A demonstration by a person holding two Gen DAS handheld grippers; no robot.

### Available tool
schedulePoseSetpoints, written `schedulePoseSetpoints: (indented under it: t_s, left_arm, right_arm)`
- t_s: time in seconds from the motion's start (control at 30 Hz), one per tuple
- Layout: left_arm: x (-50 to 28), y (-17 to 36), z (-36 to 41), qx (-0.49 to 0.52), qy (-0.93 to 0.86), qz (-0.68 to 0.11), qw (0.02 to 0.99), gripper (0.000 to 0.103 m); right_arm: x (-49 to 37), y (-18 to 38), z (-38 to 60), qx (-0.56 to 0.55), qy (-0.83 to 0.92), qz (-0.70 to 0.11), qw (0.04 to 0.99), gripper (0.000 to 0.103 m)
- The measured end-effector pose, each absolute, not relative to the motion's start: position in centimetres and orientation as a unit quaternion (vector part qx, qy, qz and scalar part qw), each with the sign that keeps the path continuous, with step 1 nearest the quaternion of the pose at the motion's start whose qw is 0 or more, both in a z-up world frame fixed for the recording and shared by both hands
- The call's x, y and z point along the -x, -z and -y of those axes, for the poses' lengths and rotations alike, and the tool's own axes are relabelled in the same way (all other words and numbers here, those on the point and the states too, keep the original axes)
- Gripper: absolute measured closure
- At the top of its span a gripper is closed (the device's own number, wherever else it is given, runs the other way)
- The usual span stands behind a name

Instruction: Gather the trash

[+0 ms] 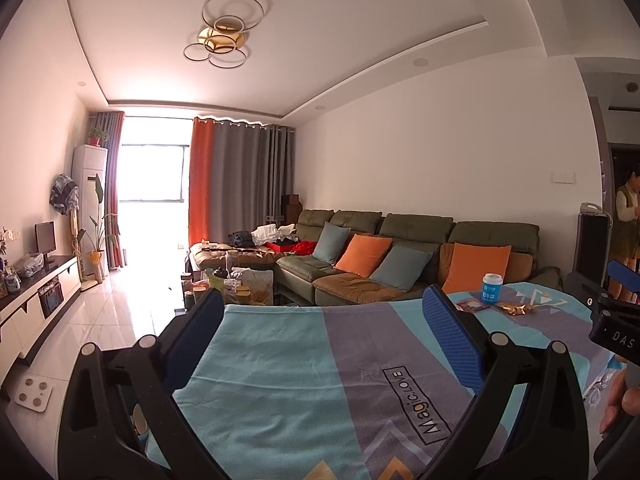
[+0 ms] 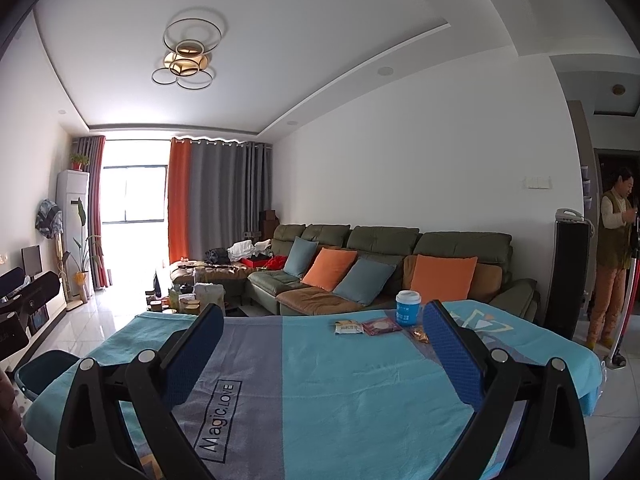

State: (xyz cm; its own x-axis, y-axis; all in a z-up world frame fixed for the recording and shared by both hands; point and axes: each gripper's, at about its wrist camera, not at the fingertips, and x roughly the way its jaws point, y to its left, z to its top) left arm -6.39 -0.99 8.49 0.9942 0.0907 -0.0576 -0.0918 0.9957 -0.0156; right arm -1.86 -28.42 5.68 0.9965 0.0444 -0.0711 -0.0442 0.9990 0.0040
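The right gripper (image 2: 324, 356) stands wide open with nothing between its 2 blue pads, and the left gripper (image 1: 324, 344) is spread just as far and equally bare. Both hover low above the table (image 2: 320, 400), which is draped in a turquoise and grey cloth printed "Magic.LOVE".

The trash lies at the far edge of that cloth, well ahead of both claws: a pale snack packet (image 2: 349, 327), a reddish wrapper (image 2: 382, 326) touching or just beside it, and a gold wrapper (image 2: 418, 334) partly hidden behind the right gripper's right finger. A blue paper cup (image 2: 408, 309) with a white lid stands just behind them. In the left wrist view the same group sits off to the right, past that claw's right finger.

As I judge it, the collecting has not started: every piece is loose on the cloth and neither claw holds anything. A dark teal rim (image 2: 44, 364) by the table's left corner may be a bin, though I cannot tell.

Both grippers point level across the table toward the sofa (image 2: 380, 264). The right one lines up closer with the litter. A bit of the person's hand (image 1: 620, 400) shows at the left view's right edge.
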Motion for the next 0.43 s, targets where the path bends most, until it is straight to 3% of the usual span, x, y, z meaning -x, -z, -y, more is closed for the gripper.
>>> schedulePoseSetpoints:
  t_s: [0.43]
  left_arm:
    - [4.1,-7.8,0.9,0.000,-0.042,-0.059,0.997,0.005]
  right_arm:
    - [0.5,-5.2,28.6,-0.008,-0.018,-0.062,0.998,0.007]
